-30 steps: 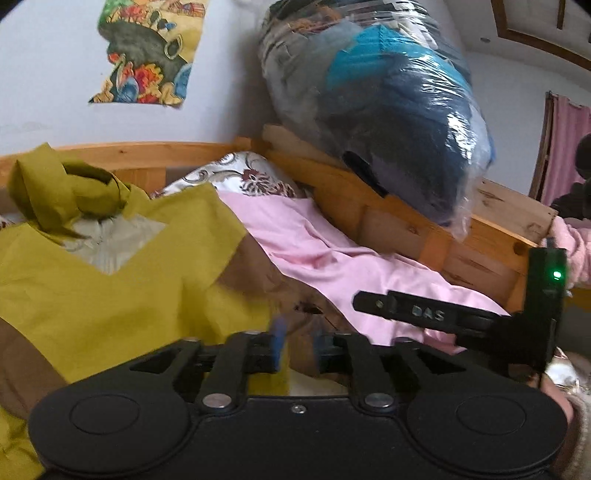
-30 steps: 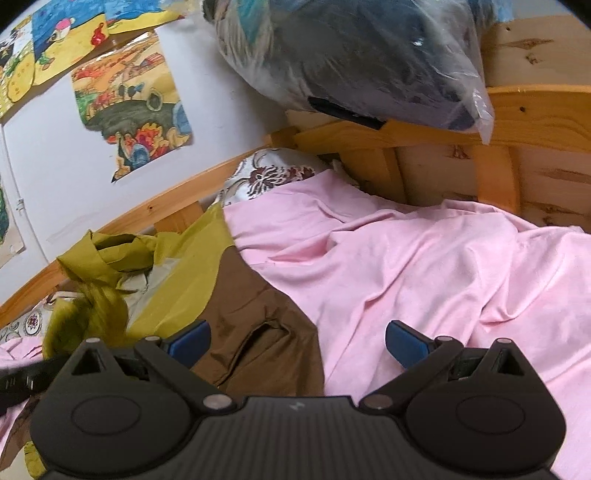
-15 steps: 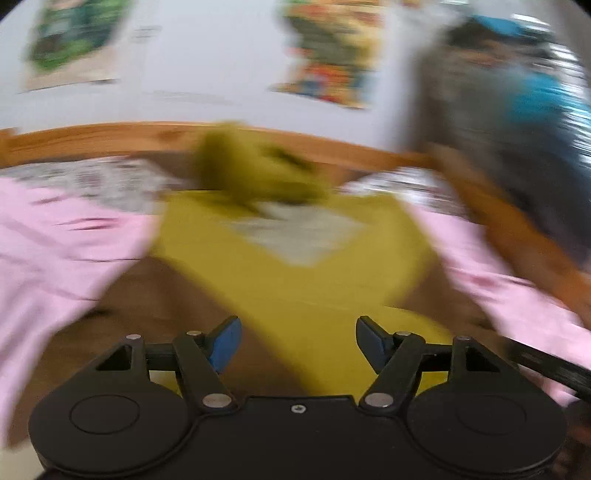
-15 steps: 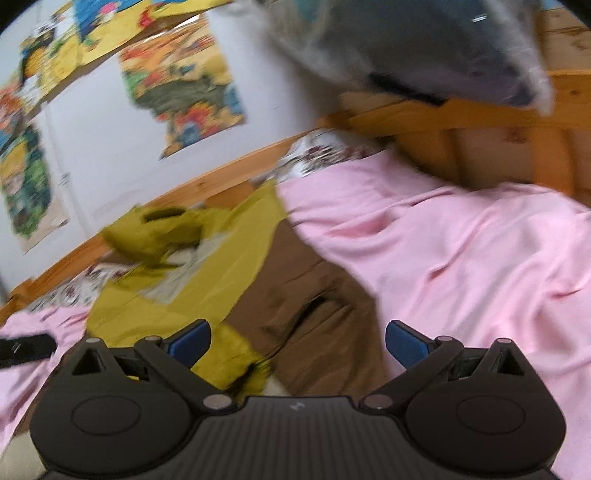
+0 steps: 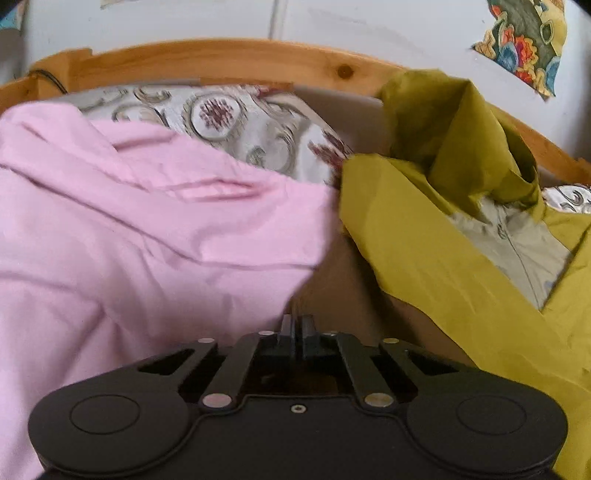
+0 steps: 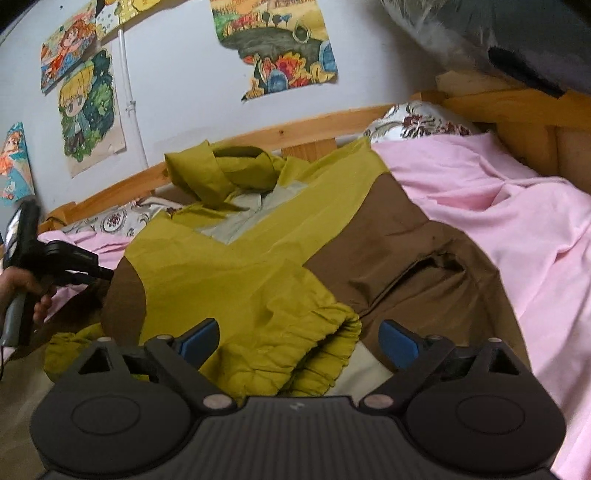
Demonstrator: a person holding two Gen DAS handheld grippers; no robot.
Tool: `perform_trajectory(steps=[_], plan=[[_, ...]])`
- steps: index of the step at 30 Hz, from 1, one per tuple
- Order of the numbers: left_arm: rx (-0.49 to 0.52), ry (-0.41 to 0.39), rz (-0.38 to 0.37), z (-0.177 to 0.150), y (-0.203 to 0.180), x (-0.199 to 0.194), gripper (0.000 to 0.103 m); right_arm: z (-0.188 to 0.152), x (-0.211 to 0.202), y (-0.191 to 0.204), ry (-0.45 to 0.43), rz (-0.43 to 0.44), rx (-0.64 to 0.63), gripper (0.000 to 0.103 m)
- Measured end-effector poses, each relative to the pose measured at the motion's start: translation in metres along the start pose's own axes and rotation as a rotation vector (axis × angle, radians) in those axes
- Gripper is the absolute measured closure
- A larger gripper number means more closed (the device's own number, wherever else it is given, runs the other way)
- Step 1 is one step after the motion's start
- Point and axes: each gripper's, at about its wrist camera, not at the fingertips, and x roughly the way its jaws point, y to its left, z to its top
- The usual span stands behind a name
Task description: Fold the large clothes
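One jacket [image 5: 436, 258], olive-yellow with brown panels and a pale grey lining, fills the 3 o'clock side of the left wrist view, its hood bunched at 1 o'clock against the wooden bed rail [image 5: 229, 59]. One pink sheet [image 5: 140, 229] covers the 9 o'clock side, and one patterned pillow [image 5: 236, 122] shows at 12 o'clock. The left gripper [image 5: 296, 325] has just snapped closed; its fingers are pressed together at the brown edge of the jacket where it meets the sheet. Whether cloth is caught between them I cannot tell, since the tips are dark and the frame is blurred there. One poster [image 5: 524, 40] is cut off at 1 o'clock.

Four posters hang on the wall in the right wrist view, the largest [image 6: 277, 44] at 12 o'clock. The jacket lies spread at the centre on the pink sheet. The right gripper [image 6: 299, 339] has its blue fingers [image 6: 201, 338] spread wide, just narrowing, either side of one gathered yellow cuff [image 6: 317, 347], not pressing it. At 9 o'clock a hand [image 6: 26, 291] grips the other tool's handle. One plastic-wrapped bundle [image 6: 517, 33] is cropped at 1 o'clock.
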Motion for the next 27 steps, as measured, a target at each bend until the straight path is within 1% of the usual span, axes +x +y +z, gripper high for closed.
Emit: perform_trajectory(steps=[1,2,3,4,5,6,8,10,11,12,13,14,15,16,17,18,20,21,22,24,26,27], plan=[[-0.018,-0.019,-0.001,0.0,0.005,-0.004,0.103,-0.001,0.001,0.0,0.006,-0.004,0.003,0.016],[-0.042,-0.046,0.001,-0.001,0.01,-0.009,0.103,-0.001,0.003,-0.001,0.015,-0.004,0.007,0.026],[-0.07,-0.071,0.001,-0.001,0.017,-0.015,0.103,-0.001,0.005,-0.001,0.028,-0.004,0.011,0.04],[-0.094,-0.093,0.006,-0.002,0.024,-0.02,0.103,0.0,0.008,0.0,0.04,-0.008,0.014,0.048],[-0.104,-0.105,0.008,-0.003,0.028,-0.022,0.103,-0.001,0.011,-0.001,0.055,-0.01,0.017,0.062],[-0.105,-0.111,0.015,-0.003,0.029,-0.021,0.103,-0.001,0.013,-0.001,0.064,-0.014,0.016,0.072],[-0.129,-0.095,0.018,-0.005,0.033,-0.016,0.103,-0.002,0.017,0.002,0.077,-0.025,0.004,0.074],[-0.136,-0.076,0.025,-0.006,0.034,-0.009,0.103,-0.004,0.019,0.008,0.082,-0.042,-0.024,0.074],[-0.108,-0.075,0.035,-0.006,0.032,-0.006,0.103,-0.005,0.019,0.01,0.085,-0.048,-0.039,0.073],[-0.054,-0.085,0.054,-0.007,0.026,-0.008,0.102,-0.004,0.019,0.012,0.088,-0.047,-0.048,0.072],[-0.006,-0.098,0.07,-0.008,0.021,-0.009,0.098,-0.002,0.019,0.013,0.089,-0.049,-0.053,0.07],[0.033,-0.112,0.07,-0.009,0.015,-0.011,0.089,0.002,0.019,0.014,0.086,-0.05,-0.058,0.064],[0.043,-0.13,0.04,-0.009,0.013,-0.015,0.083,0.007,0.018,0.015,0.08,-0.048,-0.066,0.054],[0.031,-0.144,0.005,-0.008,0.012,-0.016,0.071,0.014,0.018,0.014,0.072,-0.044,-0.078,0.049],[0.017,-0.153,-0.018,-0.006,0.012,-0.016,0.065,0.022,0.018,0.014,0.061,-0.044,-0.089,0.041],[0.008,-0.164,-0.025,-0.004,0.01,-0.016,0.065,0.031,0.018,0.013,0.048,-0.045,-0.094,0.036],[0.008,-0.178,-0.049,0.001,0.005,-0.012,0.064,0.053,0.023,0.012,0.023,-0.023,-0.1,0.029],[0.016,-0.169,-0.055,0.003,0.002,-0.007,0.064,0.064,0.028,0.012,0.012,-0.013,-0.104,0.025],[0.025,-0.15,-0.043,0.006,-0.002,0.0,0.064,0.079,0.035,0.013,0.006,0.01,-0.119,0.022],[0.025,-0.127,-0.022,0.003,-0.005,0.008,0.064,0.11,0.056,0.022,0.02,0.071,-0.18,0.018],[0.011,-0.124,-0.019,-0.003,-0.002,0.01,0.066,0.139,0.084,0.043,0.05,0.158,-0.258,0.018],[0.008,-0.123,-0.019,-0.007,0.0,0.01,0.067,0.15,0.102,0.06,0.046,0.226,-0.311,0.021]])
